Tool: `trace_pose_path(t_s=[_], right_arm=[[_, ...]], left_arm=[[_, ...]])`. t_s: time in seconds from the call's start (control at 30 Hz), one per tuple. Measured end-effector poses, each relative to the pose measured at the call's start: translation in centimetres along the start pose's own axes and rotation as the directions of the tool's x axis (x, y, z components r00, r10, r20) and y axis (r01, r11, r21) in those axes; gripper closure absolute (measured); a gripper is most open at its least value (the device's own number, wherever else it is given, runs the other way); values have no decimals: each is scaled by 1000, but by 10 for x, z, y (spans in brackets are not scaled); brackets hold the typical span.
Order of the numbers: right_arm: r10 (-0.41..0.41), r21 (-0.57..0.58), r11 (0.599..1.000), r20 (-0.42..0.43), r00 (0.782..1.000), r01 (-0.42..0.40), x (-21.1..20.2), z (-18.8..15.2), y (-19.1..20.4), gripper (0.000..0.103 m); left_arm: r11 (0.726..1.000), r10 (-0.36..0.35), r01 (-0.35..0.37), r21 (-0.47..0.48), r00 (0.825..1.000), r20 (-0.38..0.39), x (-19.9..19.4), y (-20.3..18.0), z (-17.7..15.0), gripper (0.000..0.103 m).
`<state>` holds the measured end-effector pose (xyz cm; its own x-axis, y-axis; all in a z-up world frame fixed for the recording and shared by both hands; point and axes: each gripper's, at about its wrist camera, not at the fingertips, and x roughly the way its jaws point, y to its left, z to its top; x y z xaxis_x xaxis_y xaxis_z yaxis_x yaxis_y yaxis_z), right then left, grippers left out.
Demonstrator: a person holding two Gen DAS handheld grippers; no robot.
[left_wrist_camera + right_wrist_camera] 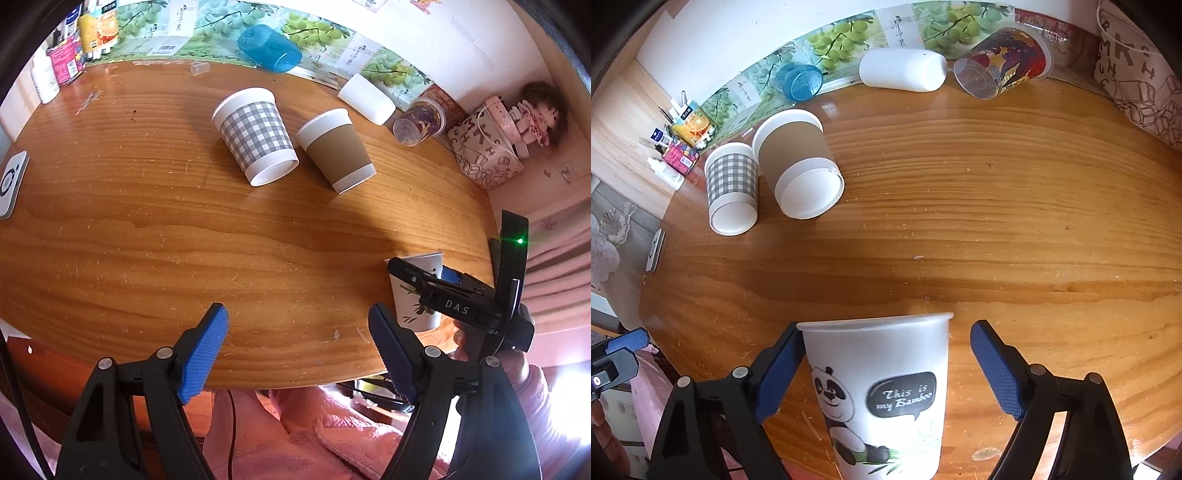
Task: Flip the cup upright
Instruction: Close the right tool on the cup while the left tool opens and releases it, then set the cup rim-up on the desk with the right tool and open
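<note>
A white panda paper cup (882, 391) stands upright near the front edge of the wooden table (960, 229); it also shows in the left wrist view (417, 295). My right gripper (886, 373) is open around it, with a gap between its right finger and the cup. My left gripper (299, 350) is open and empty over the front table edge. A grey checked cup (256, 136) and a brown-sleeved cup (338, 149) lie on their sides mid-table.
At the back lie a blue plastic cup (267, 48), a white cup (365, 98) and a clear printed cup (421, 122). A patterned bag (484, 151) stands at the right, bottles and boxes (70, 55) at the back left, a white device (11, 181) at the left edge.
</note>
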<state>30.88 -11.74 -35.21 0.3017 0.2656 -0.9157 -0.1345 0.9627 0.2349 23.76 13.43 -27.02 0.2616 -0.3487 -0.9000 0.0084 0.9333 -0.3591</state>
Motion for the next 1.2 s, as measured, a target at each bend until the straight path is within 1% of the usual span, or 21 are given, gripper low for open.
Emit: trace_pose_path(t_s=[0.13, 0.23, 0.47, 0.57, 0.7, 0.83, 0.93, 1.2], right_arm=[[-7, 21, 1000, 32, 999, 6, -6, 0, 3, 26], [-21, 28, 999, 70, 997, 19, -12, 0, 7, 28], [-59, 21, 998, 169, 984, 56, -28, 4, 15, 28], [-56, -3, 998, 217, 975, 58, -37, 7, 21, 28], [-75, -39, 995, 264, 962, 88, -46, 11, 31, 28], [-80, -55, 994, 281, 956, 99, -50, 9, 36, 29], [-74, -51, 994, 283, 956, 92, -50, 5, 38, 29], [-62, 10, 998, 279, 958, 62, -53, -10, 34, 29]], left_arm=[[999, -2, 3, 35, 1000, -19, 1, 3, 4, 22], [998, -12, 13, 62, 1000, -23, -1, 4, 5, 22], [990, -7, 10, 139, 1000, -24, -3, -1, 7, 22], [986, -9, 13, 165, 1000, -23, -4, -2, 7, 22], [982, -3, 7, 188, 1000, -18, -6, -3, 6, 22], [981, -2, 4, 194, 1000, -12, -9, -2, 4, 22], [981, 1, 1, 194, 1000, -10, -10, -1, 2, 22], [980, -1, 3, 200, 1000, -8, -13, -1, -2, 22]])
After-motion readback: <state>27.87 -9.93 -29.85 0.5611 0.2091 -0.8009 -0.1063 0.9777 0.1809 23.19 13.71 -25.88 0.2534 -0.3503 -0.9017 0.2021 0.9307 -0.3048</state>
